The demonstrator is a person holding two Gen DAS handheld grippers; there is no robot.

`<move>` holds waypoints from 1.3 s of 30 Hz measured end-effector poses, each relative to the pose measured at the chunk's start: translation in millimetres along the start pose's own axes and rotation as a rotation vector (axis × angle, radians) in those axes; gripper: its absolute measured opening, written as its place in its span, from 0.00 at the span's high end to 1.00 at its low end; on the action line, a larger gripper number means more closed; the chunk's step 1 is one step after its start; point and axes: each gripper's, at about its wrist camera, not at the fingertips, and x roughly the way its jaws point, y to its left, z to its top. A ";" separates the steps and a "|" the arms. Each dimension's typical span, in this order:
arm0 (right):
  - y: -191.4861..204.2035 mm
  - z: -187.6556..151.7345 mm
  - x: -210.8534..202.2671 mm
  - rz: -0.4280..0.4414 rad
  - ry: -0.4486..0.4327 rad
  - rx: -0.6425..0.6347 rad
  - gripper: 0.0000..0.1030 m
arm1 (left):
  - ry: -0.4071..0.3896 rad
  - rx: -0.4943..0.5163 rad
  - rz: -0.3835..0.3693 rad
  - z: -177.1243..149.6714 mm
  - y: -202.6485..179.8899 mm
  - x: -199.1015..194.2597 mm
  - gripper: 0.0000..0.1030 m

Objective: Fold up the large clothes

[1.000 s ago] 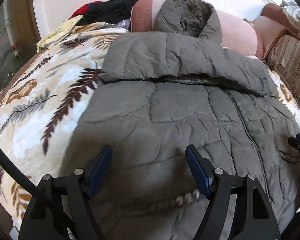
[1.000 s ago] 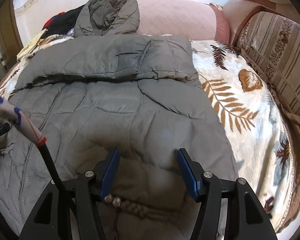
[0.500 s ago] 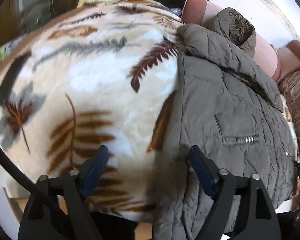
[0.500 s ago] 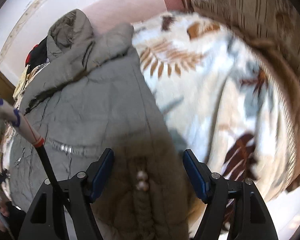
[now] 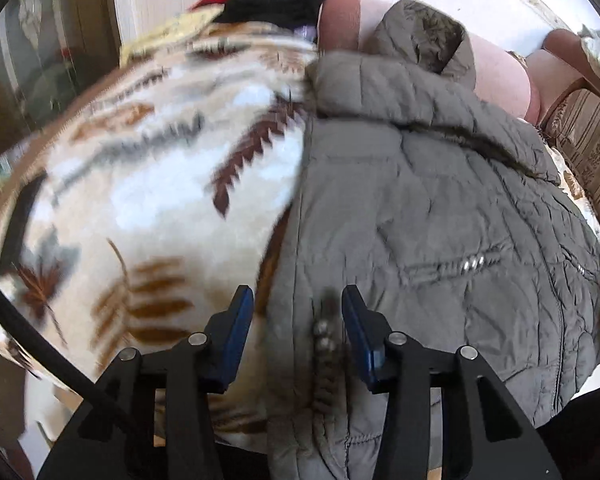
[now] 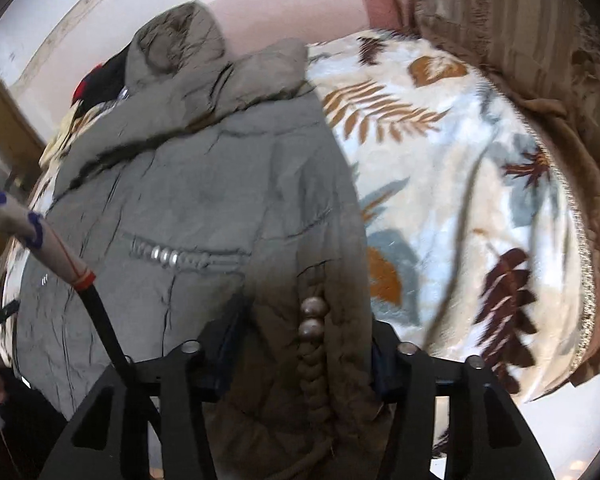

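No readable text, label, brand or number anywhere in view.

L gripper (image 5: 298,320): jaws narrower vs 0.5 s ago, blue pads now close in around jacket (image 5: 440,216) hem edge w/ braided beaded cord (image 5: 323,344) between them; a gap shows either side, contact not certain. 1 s ago it hovers wide over jacket middle.

R gripper (image 6: 304,340): jaws also closer, hem bunches up between pads, beaded braid (image 6: 312,328) in the gap. Fabric hides pad tips, so grip unclear.

Both views tilted vs 1 s ago; leaf blanket (image 5: 148,200) fills more of frame.
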 end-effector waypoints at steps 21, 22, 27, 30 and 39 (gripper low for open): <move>140.7 115.3 -108.8 0.075 -0.192 -0.235 0.32 | -0.265 0.097 -0.211 138.4 -135.9 -99.0 0.27; 144.5 121.9 -111.8 0.087 -0.193 -0.238 0.31 | -0.277 0.102 -0.207 144.2 -138.8 -99.9 0.27; 177.1 183.9 -114.5 0.106 -0.201 -0.272 0.29 | -0.307 0.084 -0.136 178.6 -149.4 -63.6 0.27; 192.2 235.1 -89.9 0.100 -0.163 -0.271 0.29 | -0.269 0.062 -0.104 189.7 -146.0 -9.5 0.27; 236.9 378.1 28.9 -0.002 -0.135 -0.284 0.29 | -0.218 -0.007 -0.080 189.3 -106.2 95.5 0.27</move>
